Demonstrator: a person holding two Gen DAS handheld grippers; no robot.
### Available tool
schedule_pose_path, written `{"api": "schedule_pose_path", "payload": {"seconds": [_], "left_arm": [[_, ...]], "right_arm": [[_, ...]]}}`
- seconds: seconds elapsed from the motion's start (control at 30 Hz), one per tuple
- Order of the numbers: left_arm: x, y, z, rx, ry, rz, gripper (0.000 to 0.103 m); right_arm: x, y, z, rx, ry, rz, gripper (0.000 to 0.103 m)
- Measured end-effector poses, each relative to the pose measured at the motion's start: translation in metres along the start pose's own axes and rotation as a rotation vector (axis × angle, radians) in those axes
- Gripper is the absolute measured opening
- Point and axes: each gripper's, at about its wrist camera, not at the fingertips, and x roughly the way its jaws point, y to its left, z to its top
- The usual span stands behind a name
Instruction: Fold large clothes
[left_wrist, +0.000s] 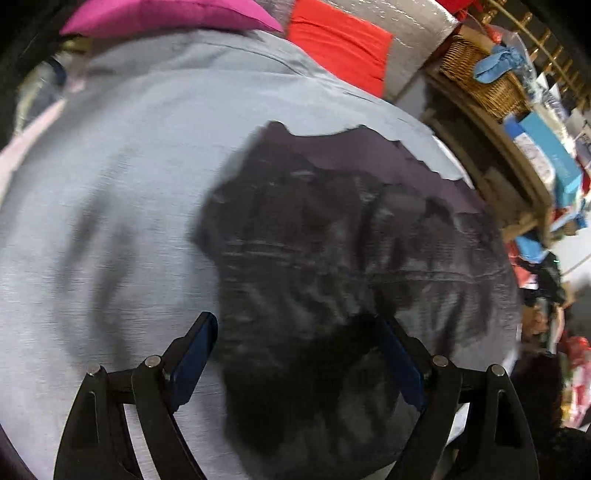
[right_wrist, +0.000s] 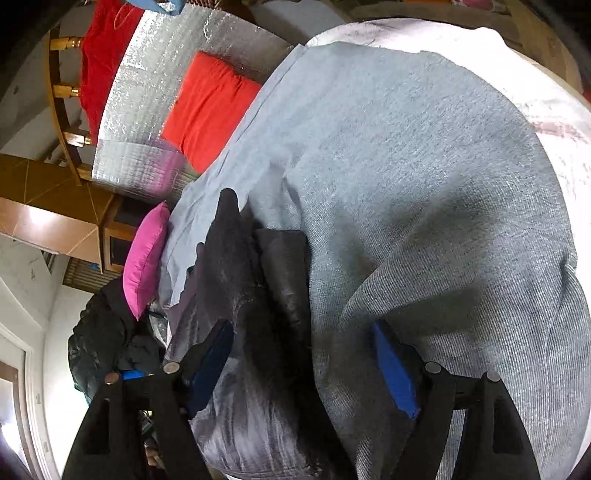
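A large dark grey-black garment (left_wrist: 332, 258) lies crumpled on a light grey-blue sheet (left_wrist: 129, 166) that covers the bed. My left gripper (left_wrist: 299, 354) is open just above the garment's near edge, its blue-padded fingers (left_wrist: 195, 354) wide apart; the view is motion-blurred. In the right wrist view the same dark garment (right_wrist: 258, 295) lies bunched beside a grey knit cloth (right_wrist: 424, 166). My right gripper (right_wrist: 303, 354) is open, straddling the seam between the dark garment and the grey cloth, holding nothing.
A magenta pillow (left_wrist: 166, 14) and a red pillow (left_wrist: 340, 48) lie at the bed's head. A wicker basket (left_wrist: 476, 77) and cluttered wooden shelves (left_wrist: 524, 155) stand to the right. A silver insulation mat (right_wrist: 159, 92) and a black bag (right_wrist: 107, 332) lie beside the bed.
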Motion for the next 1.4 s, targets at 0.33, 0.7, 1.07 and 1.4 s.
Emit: {"api": "schedule_pose_path", "payload": {"seconds": [0.33, 0.7, 1.07, 1.4], "left_arm": [[0.028, -0.025, 0.010, 0.020, 0.047, 0.014, 0.094], [0.044, -0.043, 0.020, -0.043, 0.044, 0.082, 0.095], [0.056, -0.081, 0.023, -0.010, -0.034, 0.175, 0.088], [0.059, -0.076, 0.031, -0.045, -0.026, 0.171, 0.087]], "right_arm": [[0.013, 0.002, 0.001, -0.026, 0.036, 0.036, 0.096], [0.045, 0.037, -0.004, -0.148, 0.068, 0.064, 0.099], [0.065, 0.093, -0.039, -0.388, 0.045, -0.103, 0.094], [0.080, 0.096, -0.039, -0.387, 0.039, -0.179, 0.094]]}}
